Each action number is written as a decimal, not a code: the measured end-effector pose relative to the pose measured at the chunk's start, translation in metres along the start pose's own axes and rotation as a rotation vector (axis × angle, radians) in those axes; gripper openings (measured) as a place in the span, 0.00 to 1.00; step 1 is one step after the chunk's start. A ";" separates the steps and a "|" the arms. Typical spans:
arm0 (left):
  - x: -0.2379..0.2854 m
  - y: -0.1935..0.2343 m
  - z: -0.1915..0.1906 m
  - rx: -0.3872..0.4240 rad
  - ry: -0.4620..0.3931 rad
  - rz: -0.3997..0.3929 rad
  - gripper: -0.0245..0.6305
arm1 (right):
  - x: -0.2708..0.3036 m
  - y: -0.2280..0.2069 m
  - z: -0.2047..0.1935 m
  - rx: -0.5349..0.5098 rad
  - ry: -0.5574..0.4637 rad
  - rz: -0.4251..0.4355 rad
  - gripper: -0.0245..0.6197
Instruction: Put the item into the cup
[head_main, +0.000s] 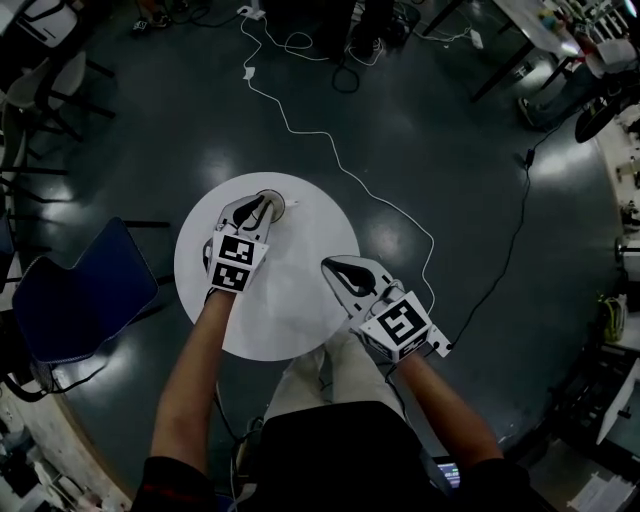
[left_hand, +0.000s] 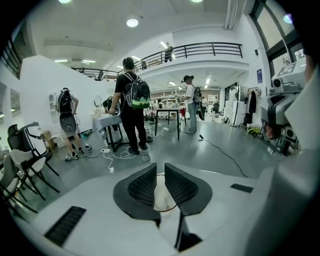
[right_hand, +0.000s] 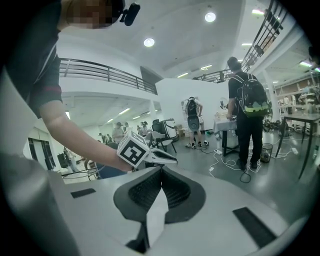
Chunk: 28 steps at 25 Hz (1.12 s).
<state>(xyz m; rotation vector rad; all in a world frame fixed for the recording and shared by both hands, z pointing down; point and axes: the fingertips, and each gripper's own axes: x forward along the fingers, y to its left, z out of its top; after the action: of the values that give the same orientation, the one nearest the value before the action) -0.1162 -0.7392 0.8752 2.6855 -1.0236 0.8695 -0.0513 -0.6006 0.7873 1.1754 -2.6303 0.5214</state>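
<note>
Left gripper view shows the cup (left_hand: 163, 199) beneath left gripper's (left_hand: 160, 166) spread fingers; right gripper's (right_hand: 162, 168) pressed together.

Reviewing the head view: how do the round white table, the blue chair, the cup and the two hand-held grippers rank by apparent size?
1. round white table
2. blue chair
3. left hand-held gripper and right hand-held gripper: alike, left unranked
4. cup: smallest, partly hidden behind the left jaws

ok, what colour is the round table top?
White, no pattern on the round table; head view shows it best.
</note>
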 end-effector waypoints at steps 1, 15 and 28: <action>-0.004 0.002 0.003 -0.001 -0.012 0.005 0.12 | 0.002 0.002 0.002 -0.010 -0.008 0.003 0.06; -0.113 -0.008 0.046 -0.072 -0.174 0.063 0.06 | -0.015 0.062 0.052 -0.076 -0.044 0.040 0.06; -0.255 -0.026 0.057 -0.089 -0.253 0.129 0.06 | -0.036 0.154 0.108 -0.189 -0.096 0.056 0.06</action>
<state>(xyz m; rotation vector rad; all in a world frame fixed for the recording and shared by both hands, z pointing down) -0.2258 -0.5930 0.6864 2.7273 -1.2668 0.4959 -0.1487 -0.5250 0.6409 1.0972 -2.7281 0.2238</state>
